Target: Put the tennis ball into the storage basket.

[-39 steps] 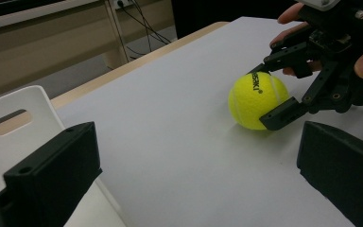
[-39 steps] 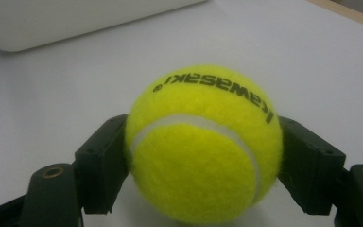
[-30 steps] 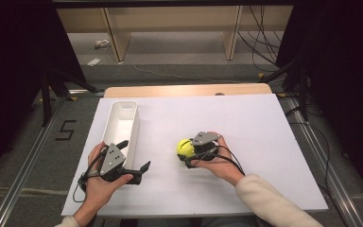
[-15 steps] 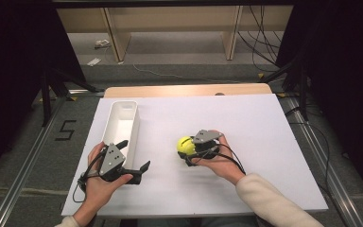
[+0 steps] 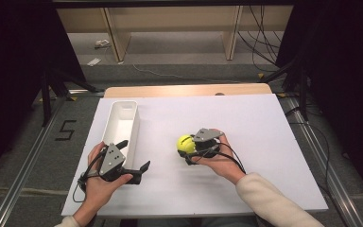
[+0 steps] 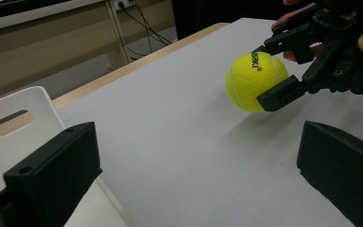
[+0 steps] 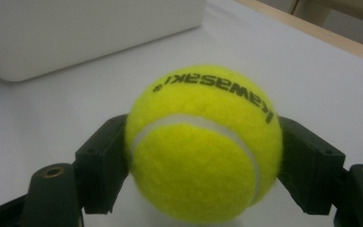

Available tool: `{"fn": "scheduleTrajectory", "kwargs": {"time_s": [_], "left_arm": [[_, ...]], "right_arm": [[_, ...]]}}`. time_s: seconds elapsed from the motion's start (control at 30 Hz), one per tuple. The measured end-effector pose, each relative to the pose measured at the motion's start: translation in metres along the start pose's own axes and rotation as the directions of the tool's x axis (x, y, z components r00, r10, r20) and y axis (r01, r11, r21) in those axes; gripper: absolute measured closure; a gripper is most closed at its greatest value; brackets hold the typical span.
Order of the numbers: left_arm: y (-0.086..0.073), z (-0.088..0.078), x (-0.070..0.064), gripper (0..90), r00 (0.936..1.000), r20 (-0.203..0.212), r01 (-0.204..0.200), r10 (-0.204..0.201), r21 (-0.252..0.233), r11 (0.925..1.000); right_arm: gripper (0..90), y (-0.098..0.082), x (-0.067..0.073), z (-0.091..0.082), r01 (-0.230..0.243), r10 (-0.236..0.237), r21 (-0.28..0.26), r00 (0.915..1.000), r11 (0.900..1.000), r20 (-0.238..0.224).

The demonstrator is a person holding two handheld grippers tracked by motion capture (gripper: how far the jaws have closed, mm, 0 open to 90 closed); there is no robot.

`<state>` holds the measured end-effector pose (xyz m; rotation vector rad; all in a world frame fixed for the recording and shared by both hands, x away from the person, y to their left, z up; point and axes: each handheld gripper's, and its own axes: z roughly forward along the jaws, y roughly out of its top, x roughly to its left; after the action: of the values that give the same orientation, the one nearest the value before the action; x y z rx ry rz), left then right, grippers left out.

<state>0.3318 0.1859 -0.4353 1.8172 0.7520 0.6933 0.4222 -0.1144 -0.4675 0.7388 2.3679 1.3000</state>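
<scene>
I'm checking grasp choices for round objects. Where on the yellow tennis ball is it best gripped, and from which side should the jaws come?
Grip the tennis ball across its widest middle, one jaw on each opposite side, coming in low and level with the white table. It is round, so off-centre pads would likely squeeze it out. The right gripper is shut on it this way, approaching from the person's right.

A cream sleeve (image 5: 274, 201) is worn on the right arm. Each black two-jaw tool, the left gripper (image 5: 134, 156) and the right gripper (image 5: 187, 150), is topped by a grey three-cornered plate and trailed by a black cable.
</scene>
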Motion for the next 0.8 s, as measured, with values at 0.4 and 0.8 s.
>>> {"fn": "scheduleTrajectory", "kwargs": {"time_s": [0.4,0.8], "left_arm": [[0.0,0.0,0.0,0.0,1.0,0.001,-0.001,0.001,0.001,1.0],[0.0,0.001,0.0,0.0,1.0,0.001,-0.001,0.001,0.0,1.0]], "right_arm": [[26.0,0.004,0.0,-0.002,-0.007,0.007,-0.014,1.0,1.0,0.002],[26.1,0.011,0.001,-0.002,-0.003,0.003,-0.037,1.0,0.999,-0.003]]}}
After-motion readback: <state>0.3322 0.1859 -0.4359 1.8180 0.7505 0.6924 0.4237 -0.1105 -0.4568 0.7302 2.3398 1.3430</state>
